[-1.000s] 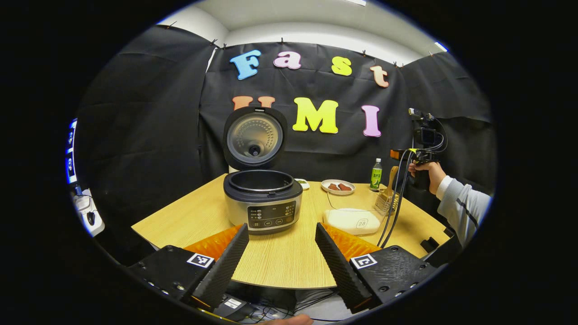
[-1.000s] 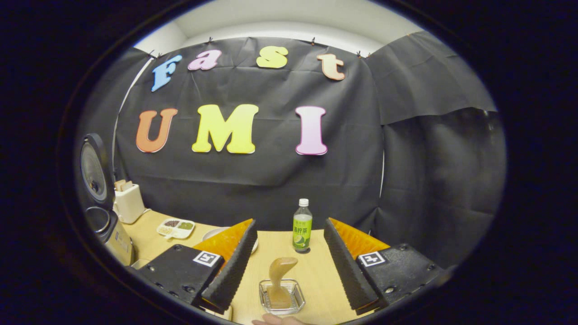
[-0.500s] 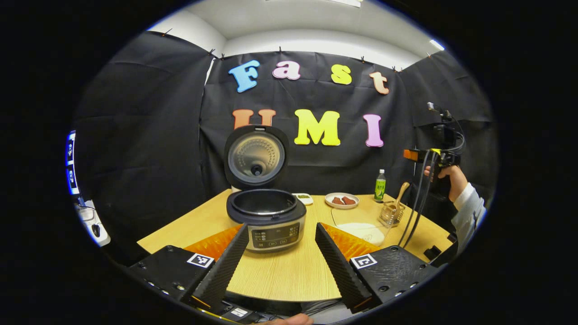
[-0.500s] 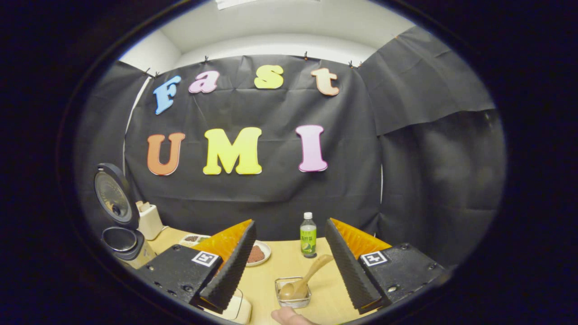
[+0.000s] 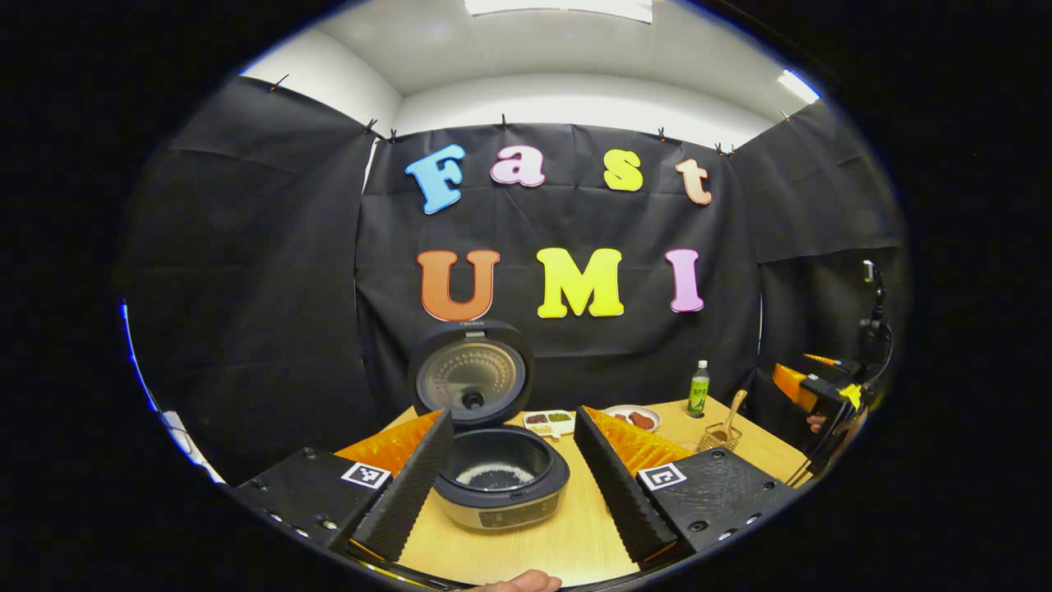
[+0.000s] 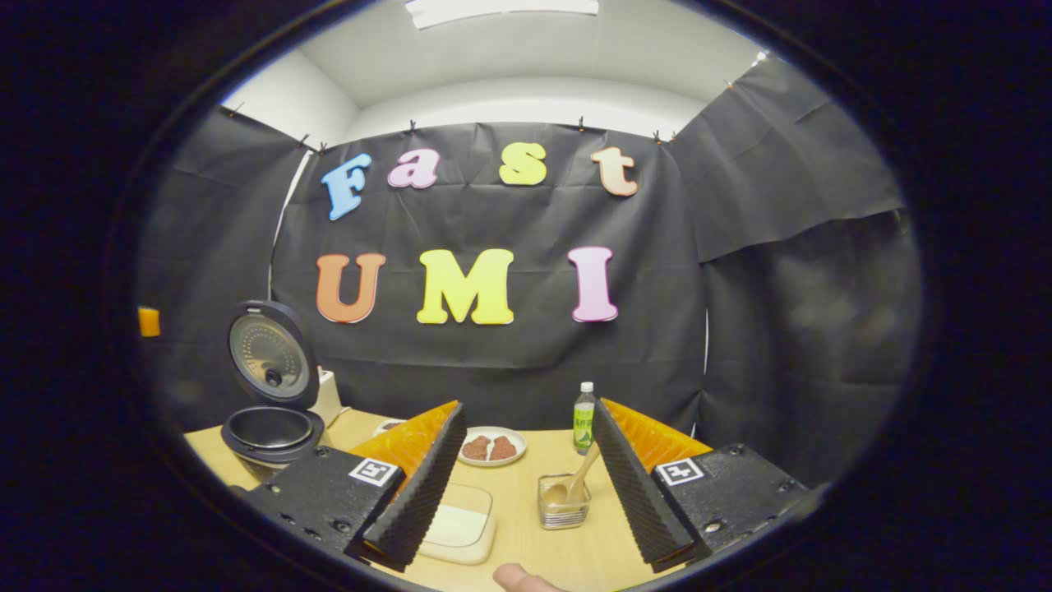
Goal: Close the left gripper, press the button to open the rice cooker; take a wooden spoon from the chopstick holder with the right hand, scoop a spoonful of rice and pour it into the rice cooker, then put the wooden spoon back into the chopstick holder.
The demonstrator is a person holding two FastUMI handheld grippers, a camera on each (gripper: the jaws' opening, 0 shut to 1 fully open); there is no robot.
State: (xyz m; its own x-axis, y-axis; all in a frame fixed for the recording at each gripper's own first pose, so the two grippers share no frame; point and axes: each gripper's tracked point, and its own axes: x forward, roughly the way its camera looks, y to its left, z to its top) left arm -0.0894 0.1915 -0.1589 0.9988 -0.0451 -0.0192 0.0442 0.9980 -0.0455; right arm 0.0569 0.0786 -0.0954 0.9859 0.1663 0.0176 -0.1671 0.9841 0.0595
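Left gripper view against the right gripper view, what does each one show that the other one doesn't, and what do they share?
Left gripper view: white rice lying at the bottom of the open rice cooker. Right gripper view: a clear box of rice on the table, and a white box behind the cooker. Shared: the cooker with its lid up, the plate, the green bottle, and the wooden spoon in its holder.

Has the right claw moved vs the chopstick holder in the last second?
Yes. In the right gripper view the right claw has pulled back and up: the chopstick holder with its wooden spoon now sits farther off.
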